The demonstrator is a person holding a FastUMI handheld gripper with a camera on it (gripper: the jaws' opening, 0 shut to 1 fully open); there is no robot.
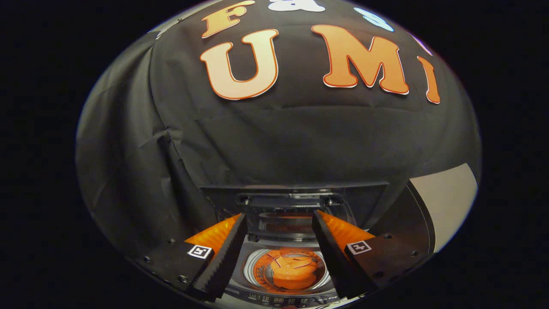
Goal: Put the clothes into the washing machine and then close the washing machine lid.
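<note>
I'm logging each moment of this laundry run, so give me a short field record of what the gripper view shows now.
washing machine: top-loader, just beyond the fingers
lid: open, raised upright at the back
drum: open to view between the fingers
clothes: orange garment lying inside the drum
gripper: open, fingers spread above the drum, holding nothing
step left: closing the lid

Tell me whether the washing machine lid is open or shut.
Open: the lid stands raised behind the drum, where orange clothes lie. The gripper hovers above, jaws apart.
</note>
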